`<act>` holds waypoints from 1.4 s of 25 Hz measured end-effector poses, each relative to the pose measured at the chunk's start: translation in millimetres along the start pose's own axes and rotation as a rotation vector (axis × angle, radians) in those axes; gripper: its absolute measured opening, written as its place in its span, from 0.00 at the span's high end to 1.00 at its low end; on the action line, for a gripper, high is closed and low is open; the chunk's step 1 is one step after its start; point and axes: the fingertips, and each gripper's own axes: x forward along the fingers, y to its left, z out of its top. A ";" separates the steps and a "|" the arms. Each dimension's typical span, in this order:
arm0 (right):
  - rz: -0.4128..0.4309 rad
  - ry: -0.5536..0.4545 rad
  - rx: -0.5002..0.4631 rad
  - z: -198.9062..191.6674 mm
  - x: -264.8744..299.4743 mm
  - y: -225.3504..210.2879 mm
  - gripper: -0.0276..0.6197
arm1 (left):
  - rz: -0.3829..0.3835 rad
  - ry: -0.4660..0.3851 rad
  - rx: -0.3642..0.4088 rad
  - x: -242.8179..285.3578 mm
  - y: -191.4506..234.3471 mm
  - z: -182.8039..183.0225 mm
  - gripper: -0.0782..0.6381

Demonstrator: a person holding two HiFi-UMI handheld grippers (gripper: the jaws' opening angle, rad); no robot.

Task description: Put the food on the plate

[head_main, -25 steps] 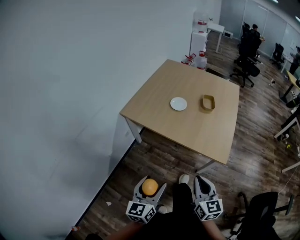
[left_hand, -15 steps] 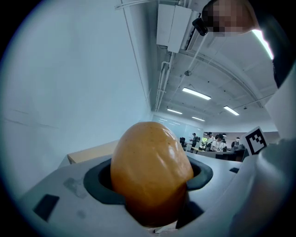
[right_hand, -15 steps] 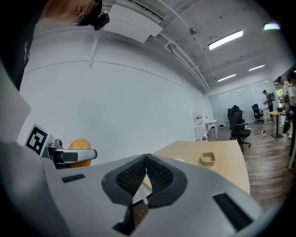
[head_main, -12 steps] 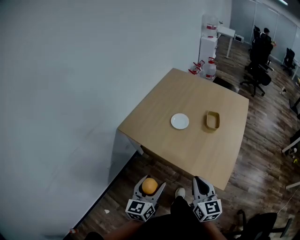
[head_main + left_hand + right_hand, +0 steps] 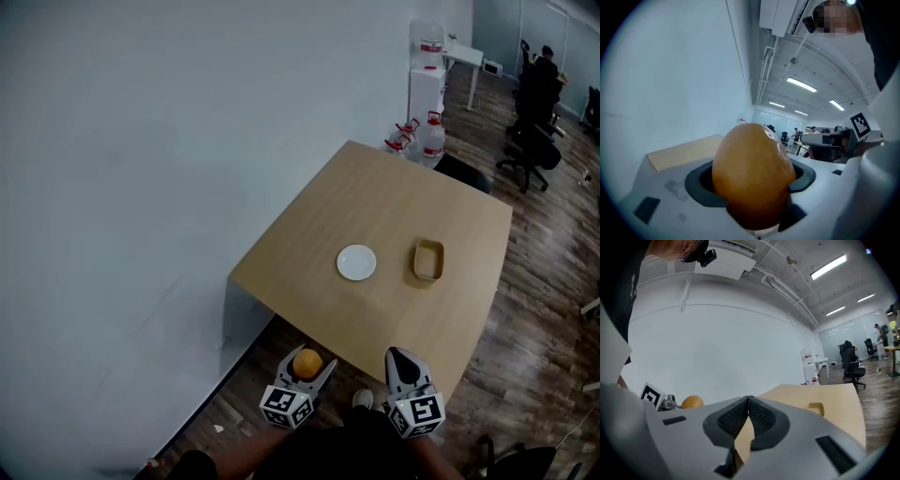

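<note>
My left gripper (image 5: 307, 367) is shut on an orange, egg-shaped food item (image 5: 307, 363), which fills the left gripper view (image 5: 752, 176). It hangs just off the near edge of a light wooden table (image 5: 394, 309). A small white plate (image 5: 356, 262) lies in the middle of the table, well beyond both grippers. My right gripper (image 5: 401, 362) is shut with nothing in it, its pads touching in the right gripper view (image 5: 748, 401). The orange food (image 5: 692, 402) also shows at the left of that view.
A tan rectangular dish (image 5: 428, 260) sits on the table to the right of the plate, seen too in the right gripper view (image 5: 815, 408). A white wall runs along the left. Water bottles (image 5: 430, 138) and office chairs (image 5: 530, 145) stand beyond the table.
The table has come nearer in the head view; both grippers now reach its near edge. The left gripper still holds the orange food.
</note>
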 end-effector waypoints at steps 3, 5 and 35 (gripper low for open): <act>0.008 0.008 0.007 -0.6 16.4 -20.7 0.86 | 0.009 0.022 0.008 32.0 5.5 -3.5 0.44; 0.006 0.014 0.015 -0.3 28.0 -33.6 0.86 | 0.007 0.026 0.015 55.3 9.7 -2.2 0.44; -0.011 0.084 0.083 -7.7 148.3 -123.6 0.86 | -0.008 0.149 0.125 293.8 104.5 -57.6 0.44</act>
